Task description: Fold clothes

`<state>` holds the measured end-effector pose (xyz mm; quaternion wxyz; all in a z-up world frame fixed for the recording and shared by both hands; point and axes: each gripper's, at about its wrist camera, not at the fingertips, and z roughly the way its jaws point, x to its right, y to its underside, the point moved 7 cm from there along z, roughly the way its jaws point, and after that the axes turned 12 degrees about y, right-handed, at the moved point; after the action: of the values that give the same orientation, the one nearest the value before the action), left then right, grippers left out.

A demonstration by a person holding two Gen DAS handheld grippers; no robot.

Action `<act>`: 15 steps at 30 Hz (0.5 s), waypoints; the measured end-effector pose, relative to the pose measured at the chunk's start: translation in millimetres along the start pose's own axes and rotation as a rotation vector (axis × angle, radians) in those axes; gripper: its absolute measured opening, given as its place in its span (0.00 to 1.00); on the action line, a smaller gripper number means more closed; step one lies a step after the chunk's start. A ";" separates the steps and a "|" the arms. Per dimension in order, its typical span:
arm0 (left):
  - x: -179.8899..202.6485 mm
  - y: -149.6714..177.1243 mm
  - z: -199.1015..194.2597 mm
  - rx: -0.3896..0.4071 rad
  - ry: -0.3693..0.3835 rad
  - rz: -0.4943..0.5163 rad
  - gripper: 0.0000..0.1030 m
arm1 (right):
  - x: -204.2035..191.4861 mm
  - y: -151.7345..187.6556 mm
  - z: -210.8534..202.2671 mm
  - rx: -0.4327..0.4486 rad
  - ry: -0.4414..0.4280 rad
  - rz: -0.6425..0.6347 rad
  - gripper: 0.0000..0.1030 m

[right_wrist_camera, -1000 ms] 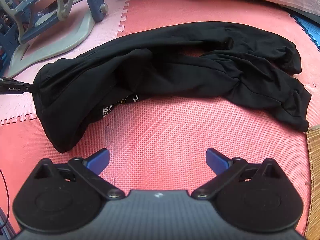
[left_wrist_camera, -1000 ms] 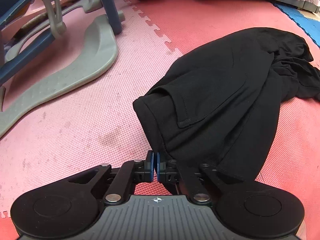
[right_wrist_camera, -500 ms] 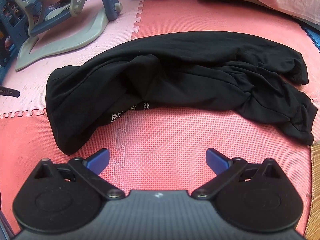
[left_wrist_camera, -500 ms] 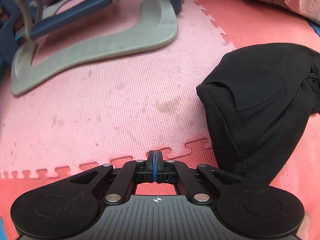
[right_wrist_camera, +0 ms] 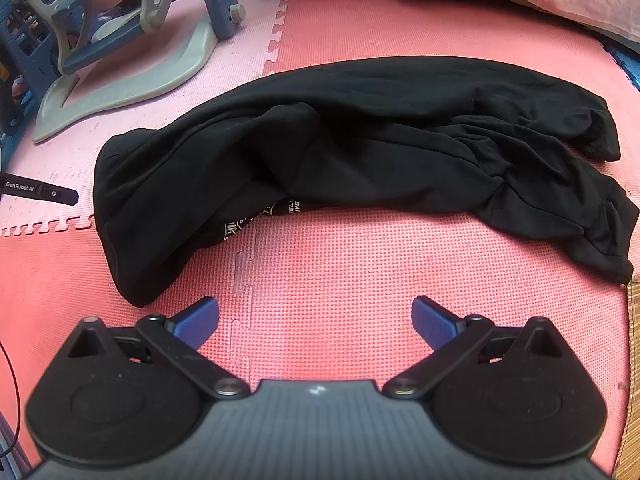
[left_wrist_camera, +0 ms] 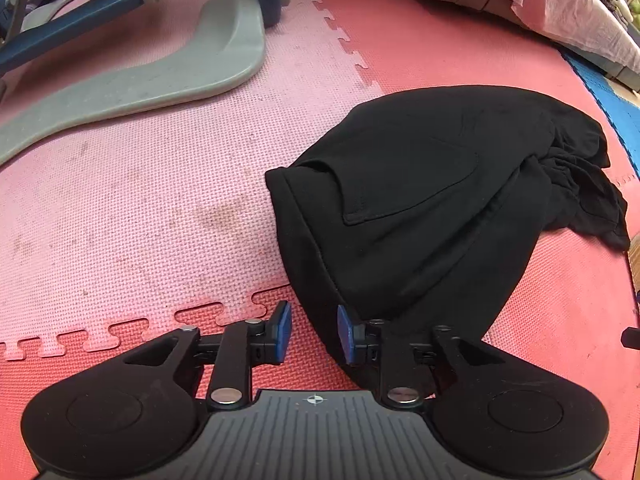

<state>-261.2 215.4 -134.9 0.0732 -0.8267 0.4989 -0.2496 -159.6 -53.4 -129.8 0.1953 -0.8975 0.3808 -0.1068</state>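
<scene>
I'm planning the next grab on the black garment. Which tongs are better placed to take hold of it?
Left. The left tongs are open with the black garment's near hem edge lying between the pads. The right tongs are open too, but over bare foam mat, short of the cloth.

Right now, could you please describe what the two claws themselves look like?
Both are matte black. The left claw and right claw share blue fingertip pads, two round housings, silver pivot bolts and a ribbed grey centre plate bearing a small white mark.
</scene>
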 end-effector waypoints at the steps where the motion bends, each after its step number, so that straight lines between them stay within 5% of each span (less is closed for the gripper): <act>1: 5.1 -0.8 3.5 0.005 0.008 0.014 0.41 | 0.7 0.9 0.0 -0.001 0.000 0.002 1.00; 5: 14.2 -1.9 8.5 0.032 0.024 0.006 0.49 | 3.6 4.3 0.0 -0.004 0.000 0.011 1.00; 11: 2.9 6.9 19.5 0.051 0.281 -0.209 0.79 | 8.0 9.4 -0.1 -0.008 0.001 0.025 1.00; 15: -13.8 17.0 27.9 0.064 0.305 -0.314 0.79 | 9.2 10.3 -0.8 -0.005 -0.005 0.033 1.00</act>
<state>-266.3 215.3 -170.0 -0.0167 -0.8443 0.3611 -0.3956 -160.1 -66.8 -133.1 0.1957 -0.8918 0.3954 -0.1005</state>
